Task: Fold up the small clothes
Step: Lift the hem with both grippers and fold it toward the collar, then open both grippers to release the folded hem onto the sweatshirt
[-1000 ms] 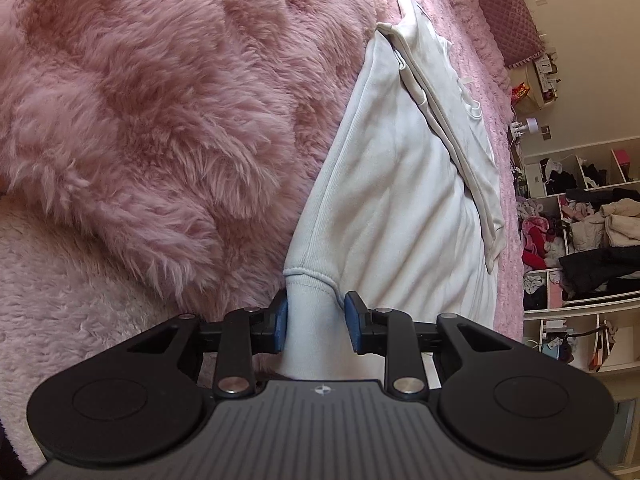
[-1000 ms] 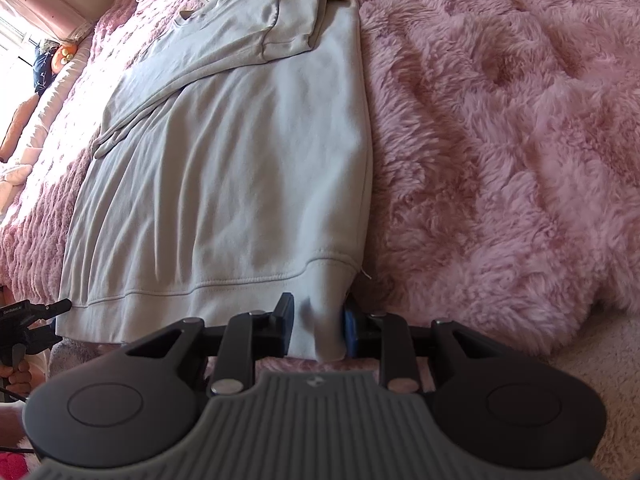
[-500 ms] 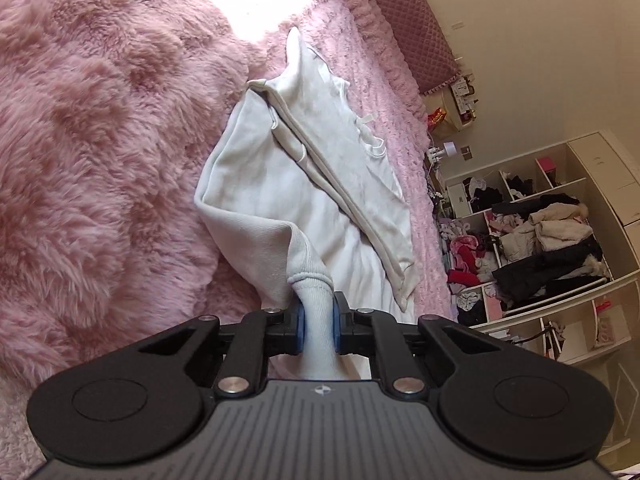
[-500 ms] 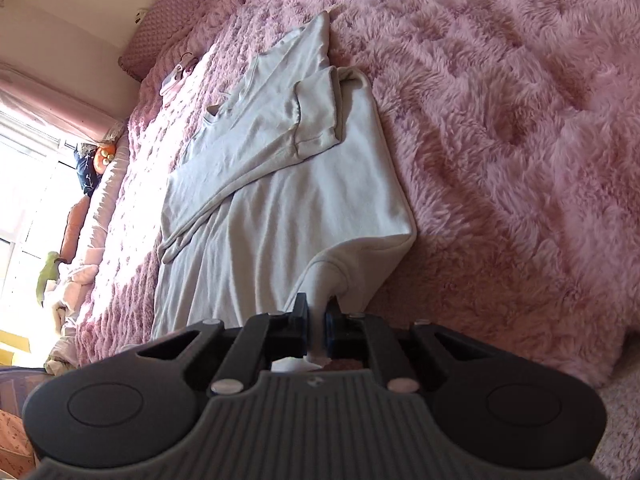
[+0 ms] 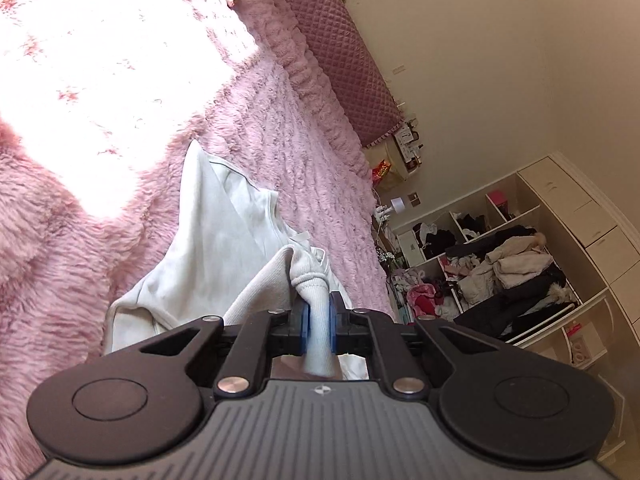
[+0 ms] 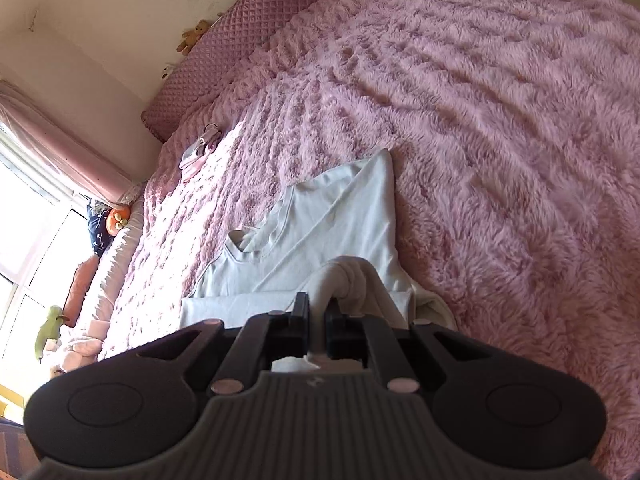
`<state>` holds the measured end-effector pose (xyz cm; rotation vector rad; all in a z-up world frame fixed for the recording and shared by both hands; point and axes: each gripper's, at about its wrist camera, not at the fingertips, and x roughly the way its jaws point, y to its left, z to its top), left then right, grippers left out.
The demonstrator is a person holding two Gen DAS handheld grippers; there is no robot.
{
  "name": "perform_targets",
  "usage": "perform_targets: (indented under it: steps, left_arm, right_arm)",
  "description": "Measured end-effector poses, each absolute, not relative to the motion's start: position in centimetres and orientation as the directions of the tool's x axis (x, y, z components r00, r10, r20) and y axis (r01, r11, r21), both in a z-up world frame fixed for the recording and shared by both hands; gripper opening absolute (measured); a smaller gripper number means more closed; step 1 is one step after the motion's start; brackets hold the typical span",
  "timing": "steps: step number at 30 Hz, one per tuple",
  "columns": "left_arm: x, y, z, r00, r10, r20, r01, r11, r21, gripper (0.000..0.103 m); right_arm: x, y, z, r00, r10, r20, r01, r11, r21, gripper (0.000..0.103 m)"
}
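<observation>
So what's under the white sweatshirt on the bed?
The white cotton sweatshirt lies on a fluffy pink fur blanket, which shows all around it. The lifted hem, clamped by the left gripper and right gripper, hides the part beneath.

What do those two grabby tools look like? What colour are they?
Both look alike. The left gripper has a dark grey ribbed body with a small round logo, two black rounded wings with circle dents, black link bars with silver rivets, and blue pads on its jaws. The right gripper has the same shapes; its pads look dark here. No cables or sleeves show.
</observation>
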<state>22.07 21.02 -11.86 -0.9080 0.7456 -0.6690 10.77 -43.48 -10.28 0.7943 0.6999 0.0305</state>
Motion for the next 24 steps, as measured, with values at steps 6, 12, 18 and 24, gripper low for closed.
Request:
perform_targets:
  steps: [6,12,18,24]
  left_arm:
    - [27.5,20.0,-13.8,0.582,-0.751,-0.313,0.161,0.484,-0.86,0.005]
    - [29.8,19.7,-15.1,0.59,-0.73,-0.345,0.139,0.513,-0.847,0.005]
    - [31.7,20.1,-16.1,0.621,-0.682,-0.386,0.07,0.539,-0.839,0.005]
    - [32.8,21.8,-16.2,0.686,-0.579,-0.442,-0.059,0.56,-0.826,0.01]
  right_arm:
    - [18.8,-45.3,-12.6,0.768,0.224,-0.6,0.287,0.717,0.635,0.002]
    - [23.9,-46.0,-14.9,0.764,0.212,-0.61,0.308,0.711,0.632,0.002]
    - [27.4,-45.6,-16.2,0.738,0.198,-0.646,0.325,0.735,0.596,0.002]
    - [26.8,-46.6,-16.9,0.762,0.167,-0.625,0.364,0.688,0.628,0.039]
